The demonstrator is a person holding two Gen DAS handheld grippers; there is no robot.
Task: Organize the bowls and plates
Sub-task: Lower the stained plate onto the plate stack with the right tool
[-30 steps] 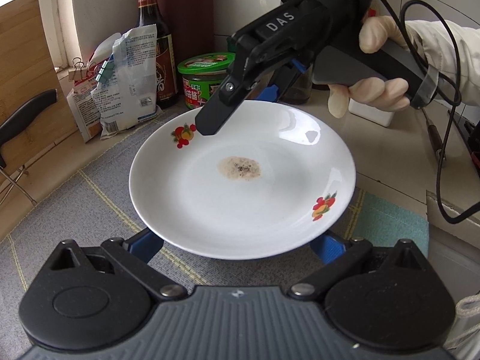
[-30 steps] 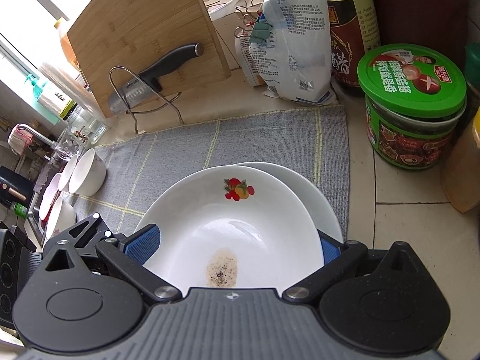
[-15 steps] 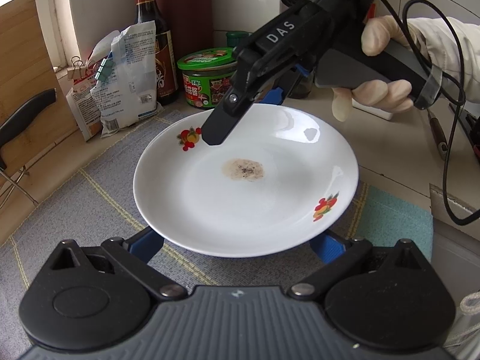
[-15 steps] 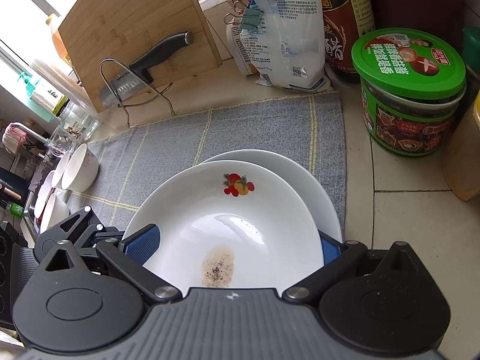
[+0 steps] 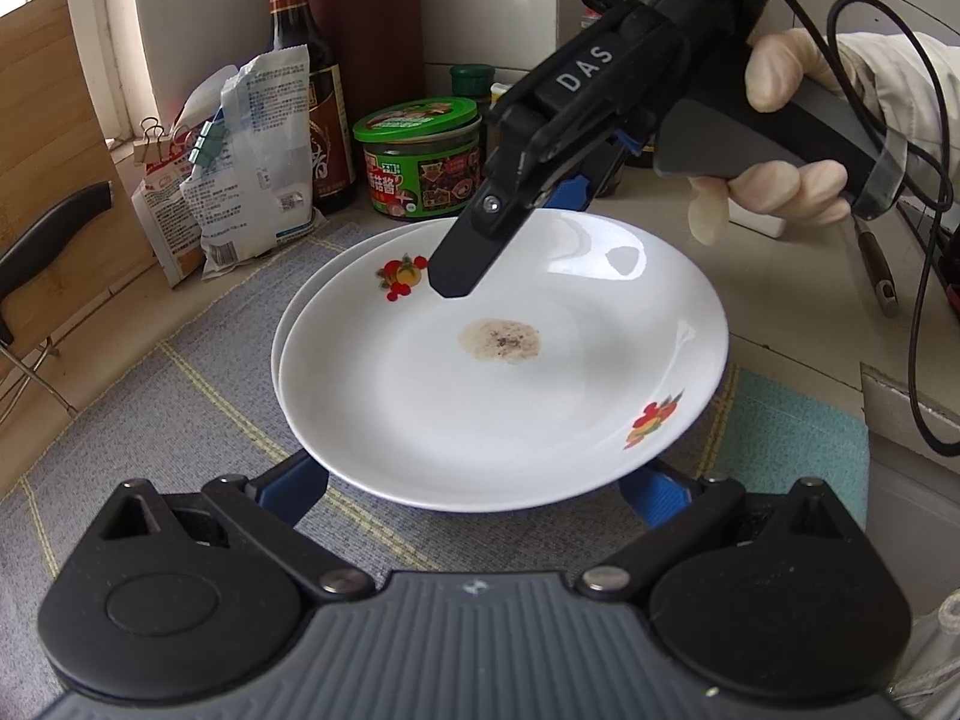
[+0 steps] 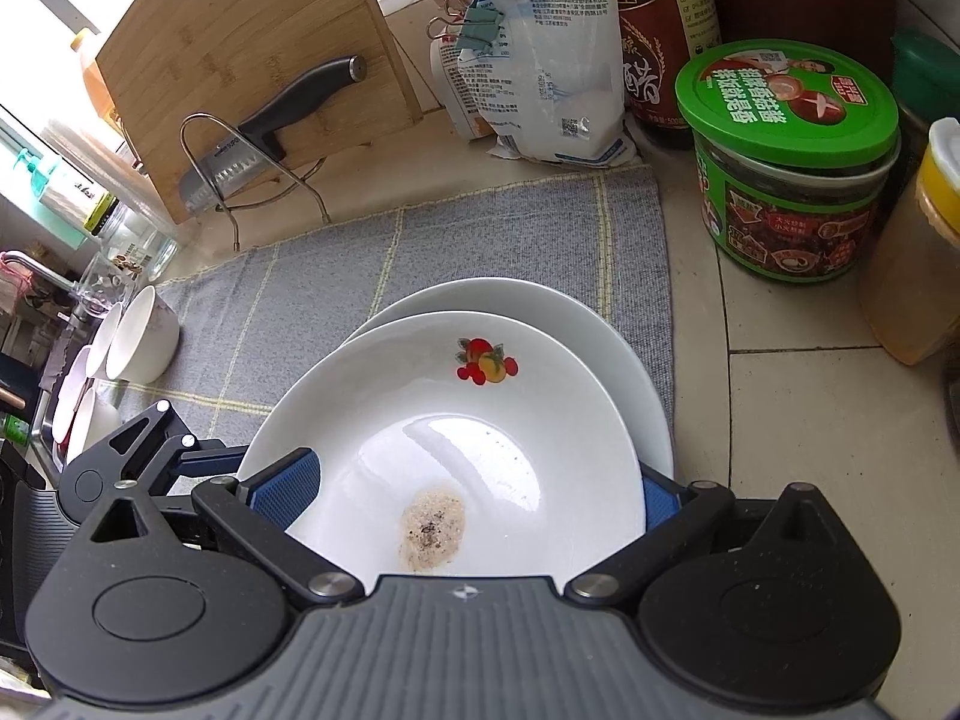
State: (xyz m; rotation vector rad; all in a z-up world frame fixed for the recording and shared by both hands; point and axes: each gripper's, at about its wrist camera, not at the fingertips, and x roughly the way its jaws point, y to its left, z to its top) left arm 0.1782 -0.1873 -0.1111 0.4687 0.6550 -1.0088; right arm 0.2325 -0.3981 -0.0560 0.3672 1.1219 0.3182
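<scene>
A white plate with fruit decals and a brown stain (image 5: 498, 384) (image 6: 456, 432) hangs tilted over a plain white plate (image 5: 336, 276) (image 6: 540, 306) that lies on the grey mat. My right gripper (image 5: 510, 240) (image 6: 468, 480) straddles the decorated plate's far rim, one finger above and one below, jaws wide apart. My left gripper (image 5: 474, 468) (image 6: 198, 456) stands open with both fingers under the near rim, tips hidden. Several white bowls (image 6: 141, 336) sit at the mat's left end.
Behind the grey checked mat (image 6: 300, 282) stand a green-lidded jar (image 6: 792, 162), a dark sauce bottle (image 5: 306, 90), clipped bags (image 6: 540, 60) and a cutting board with a knife on a wire rack (image 6: 264, 138). A gloved hand (image 5: 774, 138) holds the right gripper.
The decorated plate and both grippers have shifted together across the mat. The plain plate now shows under its left rim in the left wrist view. Jaw openings look unchanged.
</scene>
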